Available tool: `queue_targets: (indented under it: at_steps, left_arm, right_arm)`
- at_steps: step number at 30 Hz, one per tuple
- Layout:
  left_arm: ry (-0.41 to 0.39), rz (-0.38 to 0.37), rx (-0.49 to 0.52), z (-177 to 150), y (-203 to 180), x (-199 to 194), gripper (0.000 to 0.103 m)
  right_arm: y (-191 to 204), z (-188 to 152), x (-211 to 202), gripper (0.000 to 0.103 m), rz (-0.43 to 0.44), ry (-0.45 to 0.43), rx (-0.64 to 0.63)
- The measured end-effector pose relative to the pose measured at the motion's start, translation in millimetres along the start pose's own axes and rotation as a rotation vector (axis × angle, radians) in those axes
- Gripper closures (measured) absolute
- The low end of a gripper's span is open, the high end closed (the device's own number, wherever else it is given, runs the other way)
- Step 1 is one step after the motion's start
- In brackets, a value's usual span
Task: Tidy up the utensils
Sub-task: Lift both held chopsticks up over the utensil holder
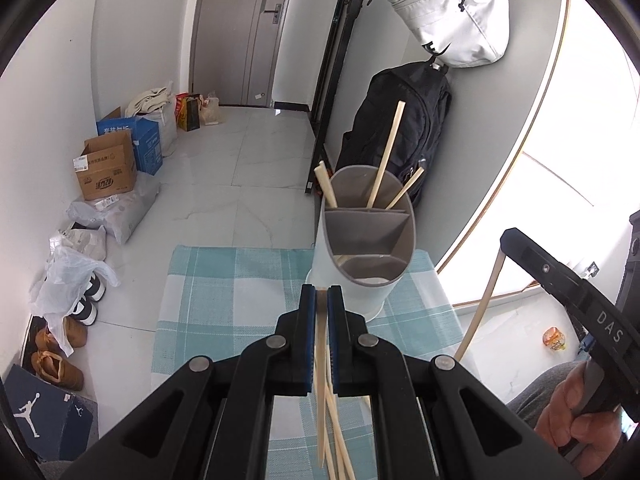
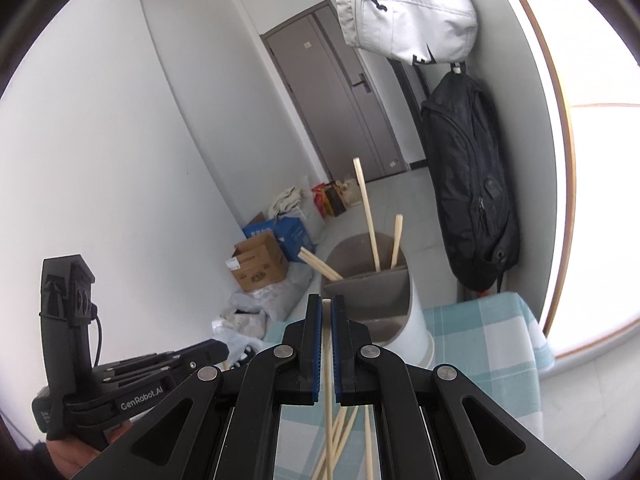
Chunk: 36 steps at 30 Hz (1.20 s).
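My left gripper (image 1: 321, 290) is shut on one pale wooden chopstick (image 1: 320, 360), which hangs down between the blue pads. It hovers just in front of the white utensil holder (image 1: 352, 292) with grey dividers. Several chopsticks (image 1: 387, 156) stand in the holder's far compartment. My right gripper (image 2: 327, 302) is shut on another chopstick (image 2: 328, 364), close to the holder (image 2: 416, 328). In the left wrist view the right gripper (image 1: 505, 240) and its chopstick (image 1: 480, 312) appear at the right. The left gripper (image 2: 220, 350) shows at the lower left of the right wrist view. Loose chopsticks (image 1: 338, 440) (image 2: 346, 432) lie on the cloth below.
A teal checked cloth (image 1: 224, 280) covers the small table; its edges drop to a tiled floor. A black backpack (image 1: 404, 120) and a white bag (image 1: 452, 12) hang behind the holder. Cardboard boxes (image 1: 108, 168), plastic bags and shoes line the left wall.
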<state>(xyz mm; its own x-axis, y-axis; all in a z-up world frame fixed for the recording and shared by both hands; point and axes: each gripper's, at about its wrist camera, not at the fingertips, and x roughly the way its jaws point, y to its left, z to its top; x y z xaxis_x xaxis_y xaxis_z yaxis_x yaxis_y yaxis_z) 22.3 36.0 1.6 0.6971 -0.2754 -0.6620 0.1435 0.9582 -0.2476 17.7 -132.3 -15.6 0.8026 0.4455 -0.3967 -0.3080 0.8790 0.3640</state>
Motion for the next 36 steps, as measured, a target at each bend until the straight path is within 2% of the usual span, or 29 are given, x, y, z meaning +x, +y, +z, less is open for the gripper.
queue_targets:
  at_steps: [7,13,24,30,36]
  left_arm:
    - [-0.017,-0.037,-0.039,35,-6,-12,0.101]
    - [-0.07,-0.059,-0.035,75,-21,-21,0.101]
    - [-0.152,-0.059,-0.031,135,-33,-11,0.101]
    - [-0.182,-0.034,-0.041,154,-29,6,0.101]
    - [-0.217,0.001,-0.055,165,-23,26,0.101]
  right_arm:
    - [0,37,-6,0.099,-0.002,-0.052,0.0]
    - [-2,79,-3,0.099,-0.005,-0.101,-0.003]
    - [-9,146,34,0.099,-0.018,-0.176,-0.034]
    - [-16,164,64,0.099,-0.044,-0.207,-0.044]
    - [-25,161,92,0.099,-0.088,-0.226,-0.057]
